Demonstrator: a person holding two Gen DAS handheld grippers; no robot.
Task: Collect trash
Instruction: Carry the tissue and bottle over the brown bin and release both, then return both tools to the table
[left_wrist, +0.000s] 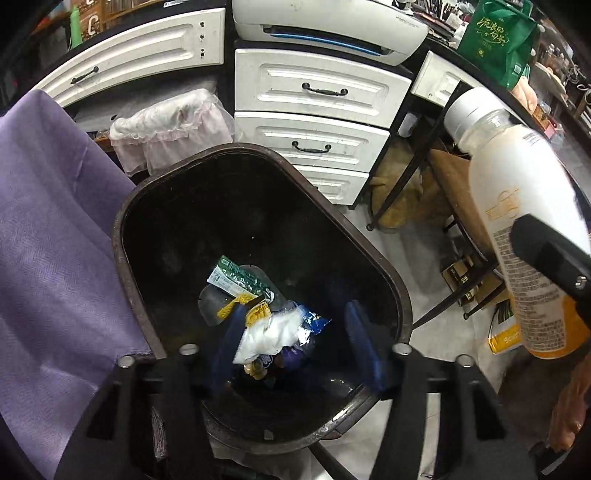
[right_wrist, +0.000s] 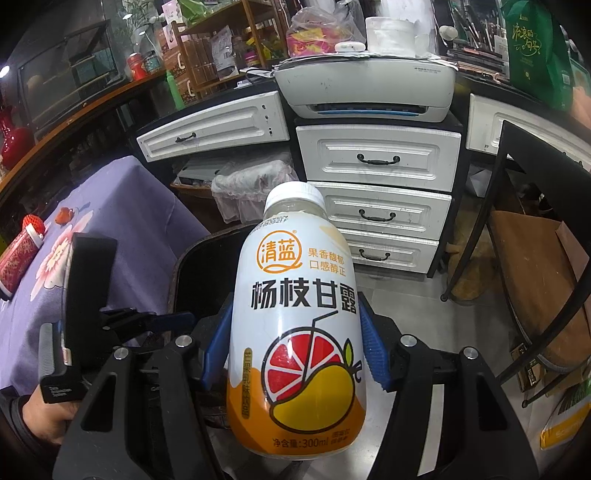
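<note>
Left wrist view, left to right. A purple woven tablecloth (left_wrist: 55, 221) fills the left edge. At centre stands the dark brown plastic waste bin (left_wrist: 400, 295), its rim unobstructed. On its floor lie a green-and-white printed carton (left_wrist: 236, 277), a yellow wrapper (left_wrist: 255, 314), a crumpled white plastic bag (left_wrist: 269, 336) and a blue foil packet (left_wrist: 314, 319). The left gripper (left_wrist: 295, 332) hangs above the bin mouth with its blue pads spread apart and nothing between them; no pad touches the litter below. At the right edge the white plastic drink bottle with an orange base (left_wrist: 517, 229) enters tilted, cap toward the upper centre.

Right wrist view, left to right. The other tool's black body (right_wrist: 88, 295) sits at lower left, above the purple cloth. At centre the right gripper (right_wrist: 295, 347) clamps the same bottle (right_wrist: 295, 314) by its lower body, one blue pad pressing each flank, white cap (right_wrist: 295, 195) pointing away toward the white drawer unit (right_wrist: 380, 184). The bin's rim shows just behind the bottle.

Handling, as judged: the clear neck under the cap looks empty, so the bottle is probably light. Its glossy sleeve is slippery and the thin wall likely yields under pressure; the broad lower body, where it is gripped, offers the steadiest purchase. The bagged litter is soft and shapeless.
</note>
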